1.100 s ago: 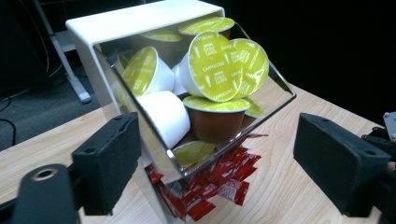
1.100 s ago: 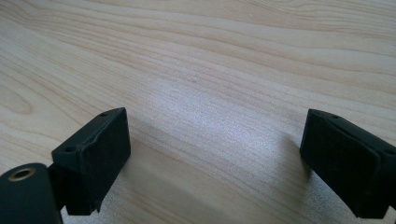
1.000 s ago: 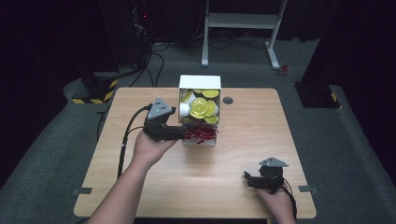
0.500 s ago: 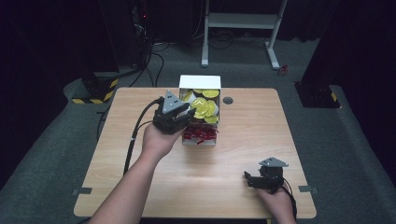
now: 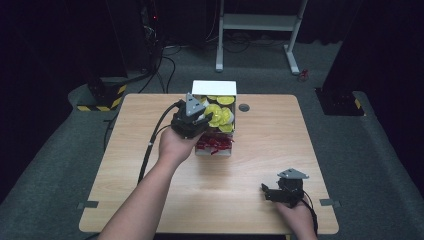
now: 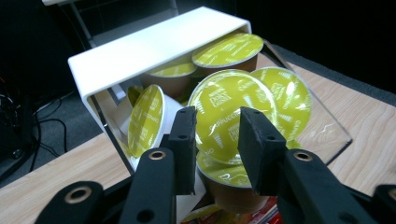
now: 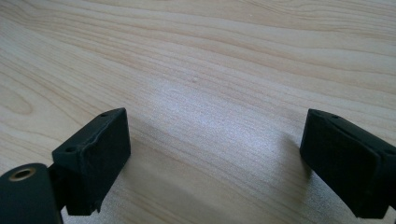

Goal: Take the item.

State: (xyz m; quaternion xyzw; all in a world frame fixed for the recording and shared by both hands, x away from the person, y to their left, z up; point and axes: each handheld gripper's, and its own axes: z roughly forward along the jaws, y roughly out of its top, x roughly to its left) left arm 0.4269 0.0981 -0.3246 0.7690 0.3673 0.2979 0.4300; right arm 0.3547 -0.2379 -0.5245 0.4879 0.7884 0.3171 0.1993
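A white box (image 5: pixel 214 87) with a clear wall stands at the back middle of the table. It holds several coffee capsules with yellow-green lids (image 5: pixel 220 115), and red packets (image 5: pixel 215 143) lie at its near end. My left gripper (image 5: pixel 202 117) hovers at the box's left side, above the capsules. In the left gripper view the box (image 6: pixel 154 42) lies just ahead, and the gripper (image 6: pixel 217 116) has its jaws drawn close together, a narrow gap between them and nothing in it. The capsules (image 6: pixel 280 93) sit behind them. My right gripper (image 5: pixel 267 192) rests at the front right, jaws wide apart over bare wood (image 7: pixel 215 140).
The wooden table (image 5: pixel 130 165) has a small round cable hole (image 5: pixel 244 107) right of the box. The left gripper's cable (image 5: pixel 150 145) trails over the table's left half. Beyond the table stand a white frame (image 5: pixel 260 22) and dark equipment on the floor.
The left gripper has moved right from beside the box to over its capsules. The right gripper has stayed where it was.
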